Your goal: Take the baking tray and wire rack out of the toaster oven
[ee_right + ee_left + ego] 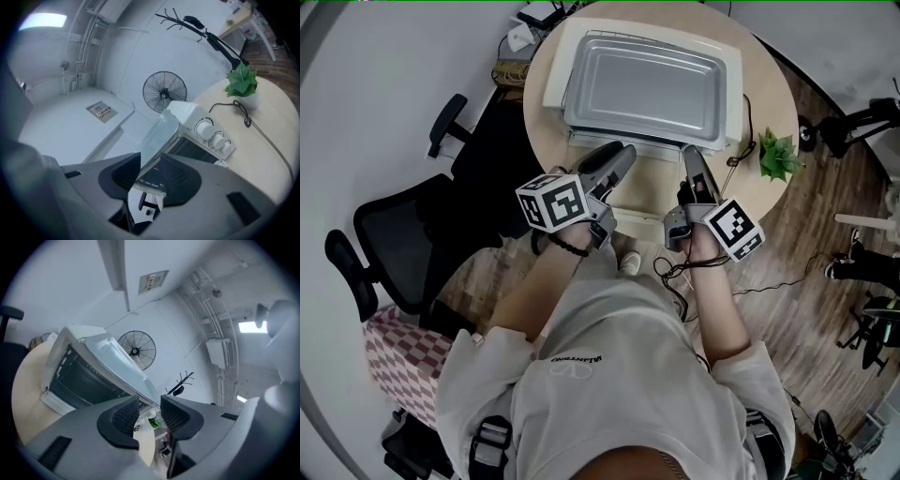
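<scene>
The baking tray (647,89) is bare silvery metal, smooth with a soft sheen, and the toaster oven (555,80) under it has a smooth off-white casing with glossy white knobs (206,127). The round table (769,112) has a pale, smooth, matt wood-look top, the floor (787,281) is darker grained wood plank, and the checked seat cushion (394,361) and the person's plain shirt (619,375) are matt cloth. The left gripper (150,401) and the right gripper (150,161) are matt grey plastic, their pads (125,417) dark and finely ribbed.
</scene>
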The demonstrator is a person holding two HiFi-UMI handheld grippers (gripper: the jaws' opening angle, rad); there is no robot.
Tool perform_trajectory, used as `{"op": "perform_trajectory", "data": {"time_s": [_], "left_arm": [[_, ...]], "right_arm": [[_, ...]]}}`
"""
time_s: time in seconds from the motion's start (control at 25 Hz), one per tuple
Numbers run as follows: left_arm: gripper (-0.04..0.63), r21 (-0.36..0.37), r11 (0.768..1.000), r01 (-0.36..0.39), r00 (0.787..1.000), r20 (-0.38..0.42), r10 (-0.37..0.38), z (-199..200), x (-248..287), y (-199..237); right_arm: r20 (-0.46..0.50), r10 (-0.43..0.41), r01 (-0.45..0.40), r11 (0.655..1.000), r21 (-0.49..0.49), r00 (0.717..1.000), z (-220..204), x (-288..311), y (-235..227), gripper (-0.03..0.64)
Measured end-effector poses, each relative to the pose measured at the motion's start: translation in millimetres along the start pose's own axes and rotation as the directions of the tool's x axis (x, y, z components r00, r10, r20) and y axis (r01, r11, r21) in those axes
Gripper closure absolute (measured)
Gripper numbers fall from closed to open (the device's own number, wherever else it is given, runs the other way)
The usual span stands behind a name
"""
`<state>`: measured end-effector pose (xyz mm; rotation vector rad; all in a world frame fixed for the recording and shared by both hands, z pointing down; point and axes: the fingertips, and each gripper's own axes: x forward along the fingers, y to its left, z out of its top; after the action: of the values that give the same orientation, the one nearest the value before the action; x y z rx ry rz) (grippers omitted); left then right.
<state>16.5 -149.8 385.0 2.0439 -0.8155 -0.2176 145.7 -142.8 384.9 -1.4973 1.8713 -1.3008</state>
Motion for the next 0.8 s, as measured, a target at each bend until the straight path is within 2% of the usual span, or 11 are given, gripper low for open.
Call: {"op": "perform_trajectory", "data": {"time_s": [0.08,0.16,0.28,0.36,0.44,0.52,0.6,0.68,0.72,0.8], "left_arm": [[0.468,0.146,0.989,-0.026,0.999,0.036,0.021,1,-8,-4],[0.539,0.272,0.961,-0.055,0.996,0.077,0.036,4,-15,-10],[0.58,0.391,0.916,-0.084,0.992,0.124,0.038,8,-23,-20],[0.592,0.45,0.889,-0.088,0.989,0.148,0.022,9,-30,-29],[0.592,0.519,0.851,-0.078,0.986,0.166,-0.01,9,-36,-42],[0.592,0.603,0.796,-0.053,0.982,0.178,-0.069,9,-45,-59],[0.592,0.681,0.732,-0.04,0.973,0.192,-0.125,9,-59,-77],[0.592,0.73,0.68,-0.067,0.967,0.215,-0.135,10,-74,-85],[0.592,0.74,0.666,-0.095,0.966,0.231,-0.119,10,-83,-84],[0.592,0.737,0.657,-0.16,0.958,0.276,-0.076,10,-101,-78]], "right_arm": [[0.009,0.0,0.0,0.997,-0.081,1.0,-3,-13,1,0.483],[0.025,0.0,0.004,0.985,-0.174,1.0,-4,-27,1,0.489],[0.078,0.012,0.013,0.947,-0.321,0.997,3,-47,3,0.554],[0.118,0.027,0.026,0.905,-0.425,0.993,11,-59,10,0.595],[0.154,0.048,0.039,0.854,-0.518,0.987,20,-72,19,0.615],[0.179,0.067,0.057,0.791,-0.61,0.982,27,-83,28,0.615],[0.198,0.083,0.079,0.72,-0.689,0.977,34,-97,35,0.615],[0.216,0.102,0.095,0.664,-0.741,0.971,41,-112,39,0.615],[0.222,0.11,0.1,0.647,-0.756,0.969,44,-120,39,0.615],[0.227,0.115,0.107,0.627,-0.771,0.967,47,-136,36,0.615]]}}
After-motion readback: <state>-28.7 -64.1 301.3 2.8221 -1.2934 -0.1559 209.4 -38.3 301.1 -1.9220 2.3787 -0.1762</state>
